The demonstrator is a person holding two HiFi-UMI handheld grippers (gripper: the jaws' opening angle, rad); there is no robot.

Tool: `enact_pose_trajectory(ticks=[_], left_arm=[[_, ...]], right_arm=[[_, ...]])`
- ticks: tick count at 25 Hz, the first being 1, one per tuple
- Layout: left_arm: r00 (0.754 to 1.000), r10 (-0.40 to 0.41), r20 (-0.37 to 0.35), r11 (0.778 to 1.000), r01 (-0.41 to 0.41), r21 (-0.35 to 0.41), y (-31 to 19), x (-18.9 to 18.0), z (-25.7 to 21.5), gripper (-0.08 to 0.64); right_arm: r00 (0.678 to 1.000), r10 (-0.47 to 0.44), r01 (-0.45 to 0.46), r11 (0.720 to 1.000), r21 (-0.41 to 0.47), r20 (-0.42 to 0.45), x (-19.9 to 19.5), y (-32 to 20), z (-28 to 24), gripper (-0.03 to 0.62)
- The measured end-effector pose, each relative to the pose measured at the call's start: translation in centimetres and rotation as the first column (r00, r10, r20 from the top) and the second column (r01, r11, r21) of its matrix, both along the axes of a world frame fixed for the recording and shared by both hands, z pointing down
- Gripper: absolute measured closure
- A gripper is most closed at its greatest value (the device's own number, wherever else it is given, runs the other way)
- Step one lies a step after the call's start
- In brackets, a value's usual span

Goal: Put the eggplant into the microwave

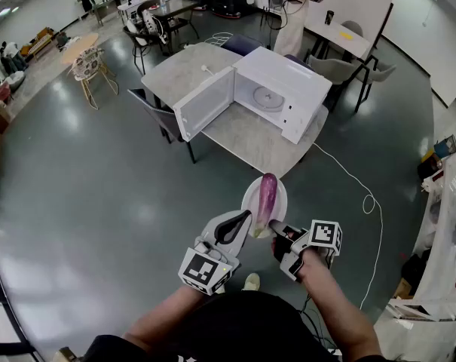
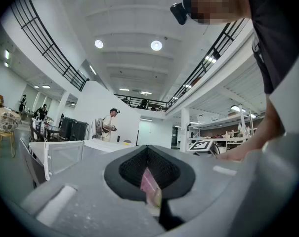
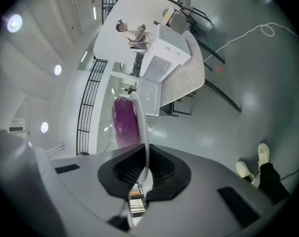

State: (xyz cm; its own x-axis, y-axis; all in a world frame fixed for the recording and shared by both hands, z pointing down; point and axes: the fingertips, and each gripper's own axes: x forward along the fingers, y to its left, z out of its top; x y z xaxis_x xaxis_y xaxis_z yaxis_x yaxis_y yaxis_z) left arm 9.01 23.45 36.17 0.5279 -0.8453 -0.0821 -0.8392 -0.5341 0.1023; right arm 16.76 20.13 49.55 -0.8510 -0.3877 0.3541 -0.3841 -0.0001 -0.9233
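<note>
Carrying the eggplant on a plate, well short of the microwave, out over the floor before its open door. Pinching the thin rim with the right gripper, clenched. Left gripper closed too, beside the rim; unclear whether gripping anything. Could lose the load: glossy, rounded purple skin on a slick white plate, likely to roll at any tilt. Could also clip that door.

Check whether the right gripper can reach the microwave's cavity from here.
Probably not: the right gripper, shut on the plate, is far from the microwave across open floor. The door hangs open and nothing blocks the path, so stepping closer should do.
</note>
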Motion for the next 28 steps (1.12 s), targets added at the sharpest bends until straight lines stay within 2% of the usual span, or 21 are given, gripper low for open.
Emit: enact_pose_trajectory(ticks=[7,13,21,24,28], left_arm=[[1.0,-0.009,-0.002,0.999,0.009,-0.031,1.4,-0.2,0.3,0.551],[1.0,-0.003,0.001,1.0,0.003,-0.022,1.1,-0.4,0.3,0.551],[0.999,0.003,0.043,0.999,-0.001,-0.042,0.6,-1.2,0.5,0.551],[0.999,0.007,0.033,1.0,-0.006,-0.011,0.3,-1.5,0.1,0.551],[0.999,0.021,0.045,0.999,-0.02,-0.027,0.3,-2.2,0.0,0.551]], right_arm=[[0.999,-0.003,0.004,0.999,-0.039,0.032,-0.7,1.9,0.1,0.575],[0.998,0.004,0.0,0.999,-0.054,0.057,-0.9,1.6,0.0,0.575],[0.998,0.032,-0.027,0.997,-0.074,0.062,-1.4,1.2,0.4,0.575],[0.998,0.036,-0.031,0.996,-0.078,0.061,-1.9,1.4,0.2,0.575],[0.998,0.04,-0.036,0.997,-0.069,0.057,-2.8,1.5,0.1,0.574]])
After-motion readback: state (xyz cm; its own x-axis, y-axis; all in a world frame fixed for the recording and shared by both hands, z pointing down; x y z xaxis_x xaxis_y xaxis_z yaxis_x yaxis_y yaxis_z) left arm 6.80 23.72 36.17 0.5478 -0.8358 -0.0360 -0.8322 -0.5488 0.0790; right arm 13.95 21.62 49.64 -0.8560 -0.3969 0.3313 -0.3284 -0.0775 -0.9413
